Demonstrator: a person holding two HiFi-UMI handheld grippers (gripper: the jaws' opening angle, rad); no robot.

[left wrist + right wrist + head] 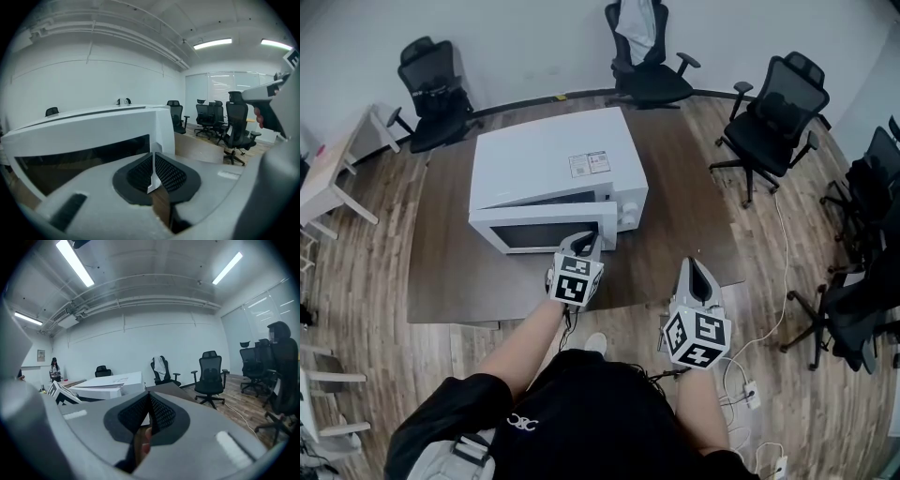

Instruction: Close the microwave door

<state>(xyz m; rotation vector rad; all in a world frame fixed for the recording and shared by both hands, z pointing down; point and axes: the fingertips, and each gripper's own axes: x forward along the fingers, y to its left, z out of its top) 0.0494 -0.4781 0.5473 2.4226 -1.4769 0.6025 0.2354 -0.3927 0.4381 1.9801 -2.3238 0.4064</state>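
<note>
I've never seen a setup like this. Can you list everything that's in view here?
microwave: one, white, on the table, its door ajar
table: one, dark brown, mid-room
chairs: at least five, black, around the room's edges
cloth: one, white, draped on the back chair
desk: one, white, at the left
cables: white, on the wood floor, at the right
left gripper: grey, fingers shut, close to the door
right gripper: grey, fingers shut, near the table's front edge
</note>
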